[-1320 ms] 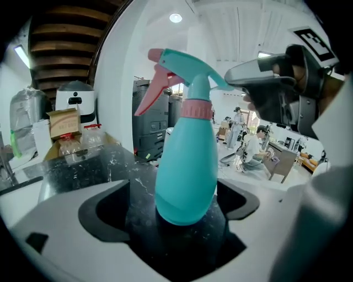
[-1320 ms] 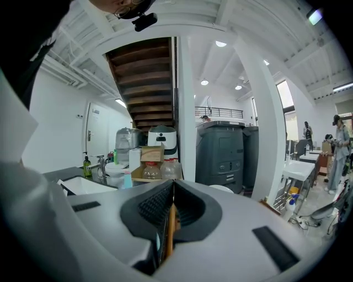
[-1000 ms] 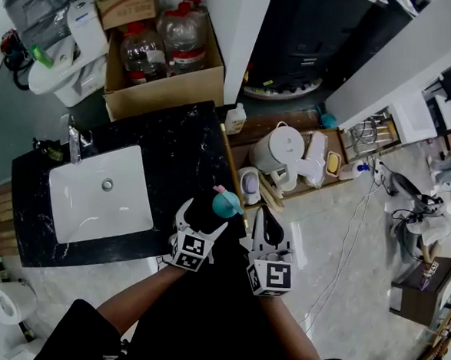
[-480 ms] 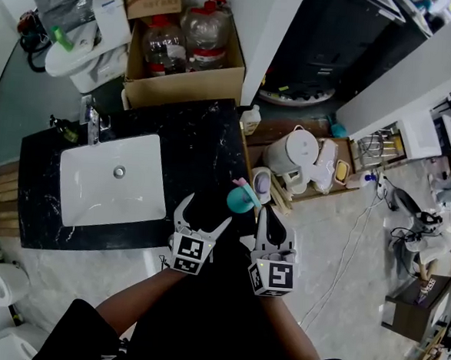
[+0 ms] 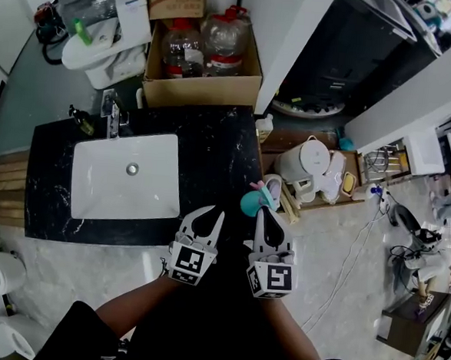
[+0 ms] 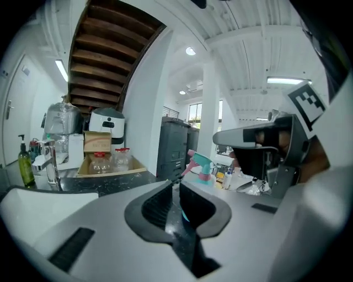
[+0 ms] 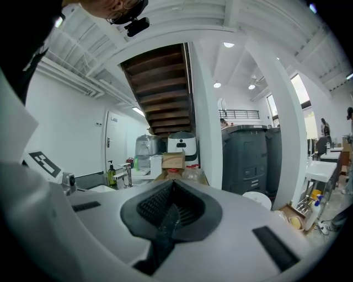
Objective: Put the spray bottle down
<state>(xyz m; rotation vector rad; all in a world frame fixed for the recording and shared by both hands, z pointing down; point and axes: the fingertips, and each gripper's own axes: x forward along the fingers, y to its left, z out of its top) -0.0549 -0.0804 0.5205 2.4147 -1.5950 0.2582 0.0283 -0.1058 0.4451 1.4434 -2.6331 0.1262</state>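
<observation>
At counter's (image 5: 214, 128) front-right corner: left gripper (image 6: 175, 186) jaws have just been closing, now all but together with nothing between them. Same for right gripper (image 7: 172, 190): jaws together, empty. Just past both tips, spray bottle (image 5: 251, 202) stands free, so placement looks done. Long axis vertical, upright; nozzle points left in left gripper view.

Left hand-held gripper (image 5: 206, 216) — jaws just closing from wide, nothing between.

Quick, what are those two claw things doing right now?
Left gripper: jaws have just been closing, now shut, nothing between them.
Right gripper: jaws shut, empty.
</observation>
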